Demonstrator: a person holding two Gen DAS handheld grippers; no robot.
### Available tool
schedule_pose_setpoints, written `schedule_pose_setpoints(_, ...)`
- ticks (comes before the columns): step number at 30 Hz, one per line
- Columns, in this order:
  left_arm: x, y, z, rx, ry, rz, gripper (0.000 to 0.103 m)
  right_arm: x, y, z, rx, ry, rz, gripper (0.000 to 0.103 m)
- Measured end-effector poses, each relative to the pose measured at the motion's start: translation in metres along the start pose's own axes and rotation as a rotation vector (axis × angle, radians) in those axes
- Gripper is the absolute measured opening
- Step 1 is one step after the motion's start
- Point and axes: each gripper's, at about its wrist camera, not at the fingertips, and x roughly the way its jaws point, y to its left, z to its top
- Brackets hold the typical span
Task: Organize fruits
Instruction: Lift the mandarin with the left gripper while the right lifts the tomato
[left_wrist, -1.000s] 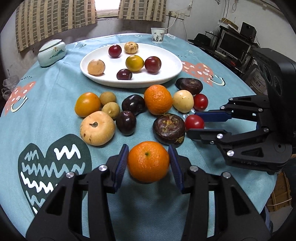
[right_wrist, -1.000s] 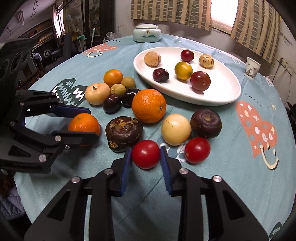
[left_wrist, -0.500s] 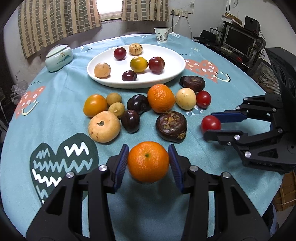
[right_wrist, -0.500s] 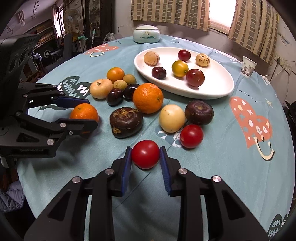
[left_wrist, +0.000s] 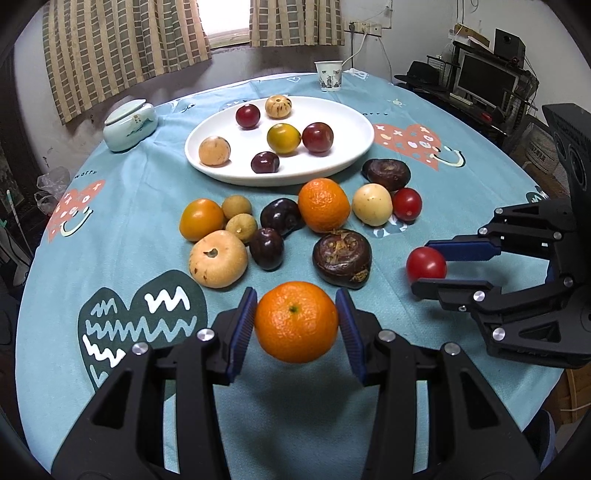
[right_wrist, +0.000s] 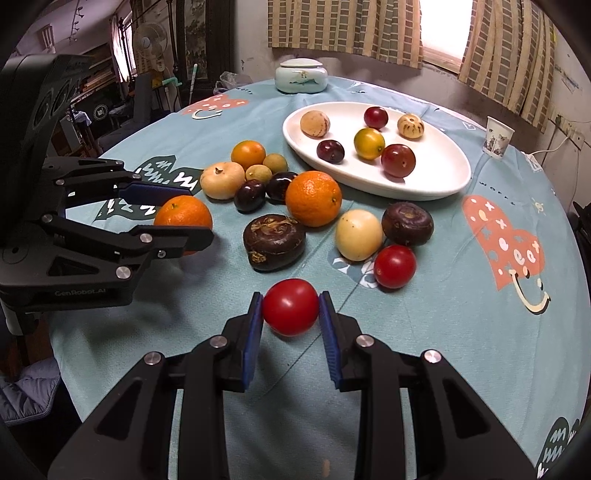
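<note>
My left gripper (left_wrist: 296, 321) is shut on an orange tangerine (left_wrist: 296, 322) and holds it above the teal tablecloth; it also shows in the right wrist view (right_wrist: 183, 216). My right gripper (right_wrist: 290, 312) is shut on a red tomato (right_wrist: 290, 312), lifted off the table; the tomato shows in the left wrist view (left_wrist: 426, 264). A white oval plate (left_wrist: 351, 151) at the back holds several small fruits. Loose fruits lie between plate and grippers, among them a large orange (left_wrist: 324, 205) and a dark brown fruit (left_wrist: 341, 263).
A pale lidded ceramic jar (left_wrist: 129, 127) stands at the back left, a paper cup (left_wrist: 328, 75) behind the plate. A second red tomato (right_wrist: 394, 266) lies by a cream fruit (right_wrist: 359, 234). The round table's edge is close below both grippers.
Both grippers have risen and drawn back from the fruit pile, each carrying its fruit: the tangerine and the tomato are now off the cloth.
</note>
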Motion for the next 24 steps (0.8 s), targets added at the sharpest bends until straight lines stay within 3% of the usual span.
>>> schedule_pose_setpoints(24, 0.0003, -0.0021, 0.0002, 0.004, 0.001, 0.017, 0.045, -0.003, 0.0018, -0.0015, 0.007, -0.017, 0.033, 0.031)
